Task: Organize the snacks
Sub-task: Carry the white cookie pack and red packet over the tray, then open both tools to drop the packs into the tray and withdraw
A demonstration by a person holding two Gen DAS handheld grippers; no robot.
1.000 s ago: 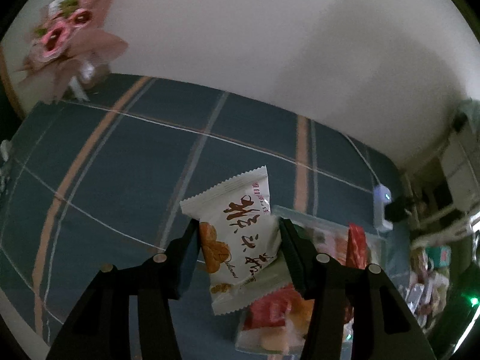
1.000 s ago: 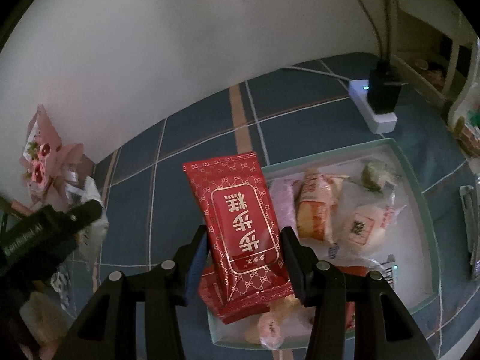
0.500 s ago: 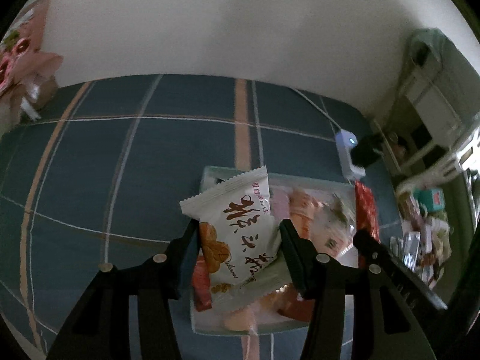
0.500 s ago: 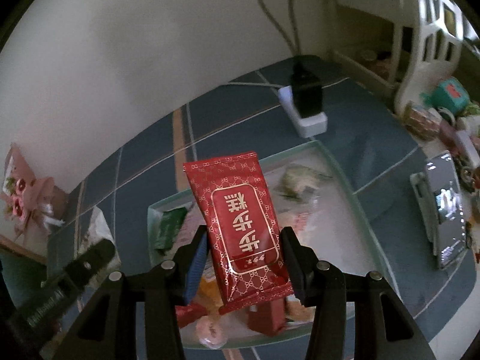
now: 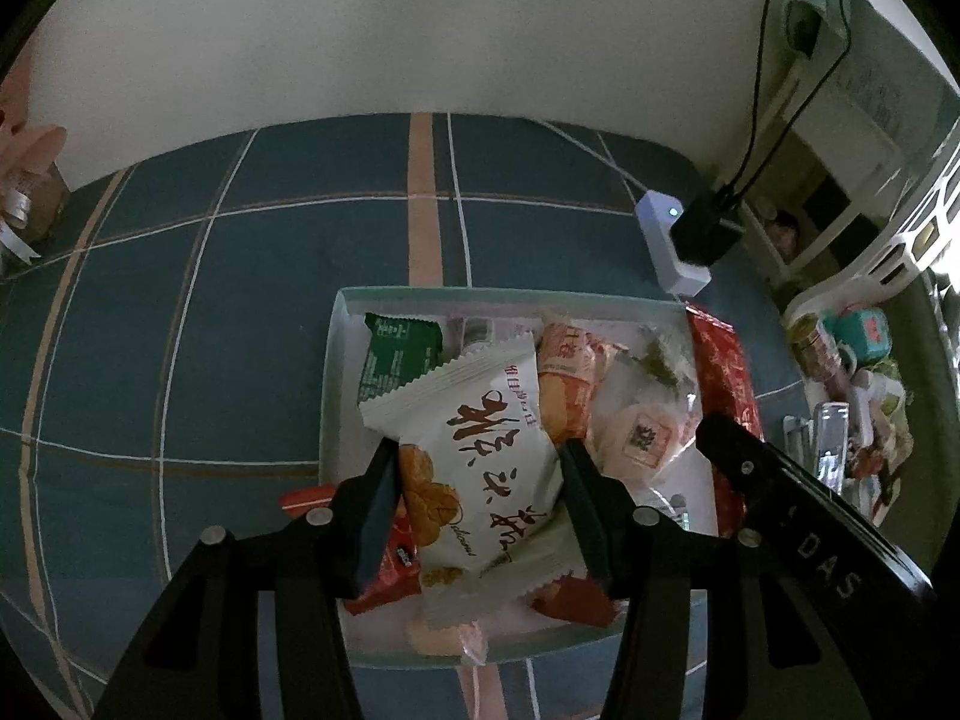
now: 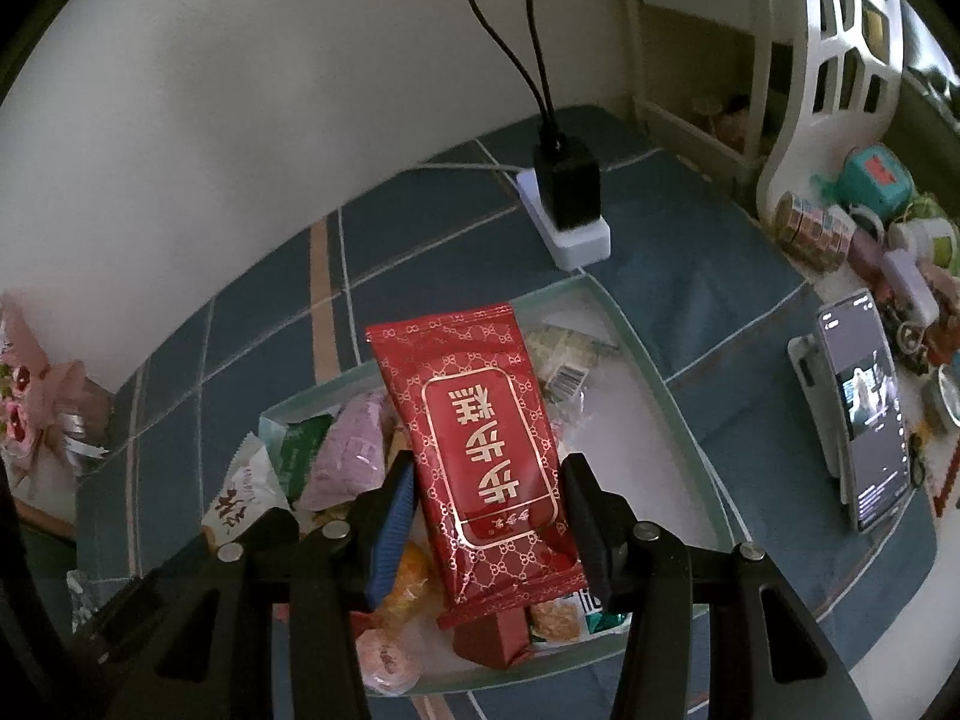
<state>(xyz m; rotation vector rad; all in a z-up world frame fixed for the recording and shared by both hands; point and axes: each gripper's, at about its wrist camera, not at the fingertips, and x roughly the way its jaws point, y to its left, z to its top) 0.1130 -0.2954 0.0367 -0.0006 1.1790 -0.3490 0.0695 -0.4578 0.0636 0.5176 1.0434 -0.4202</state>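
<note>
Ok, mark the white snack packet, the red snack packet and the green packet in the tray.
White snack packet (image 5: 480, 456), left wrist view, printed front.
Red snack packet (image 6: 480, 438), right wrist view, label.
Green packet (image 5: 399, 354), left wrist view, face.

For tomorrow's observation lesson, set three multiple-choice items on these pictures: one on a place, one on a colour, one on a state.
1. Where does the white power strip lie?
A. inside the tray
B. on the blue checked cloth beyond the tray
C. on the phone

2. What colour is the snack packet in the right gripper?
A. red
B. green
C. purple

3. How does the left gripper stand?
A. open and empty
B. shut on the white snack packet
C. resting on the cloth

Key: 1 B, it sits past the pale shallow tray's rim; 2 A, red with gold pattern; 3 B, both fingers press its sides.
</note>
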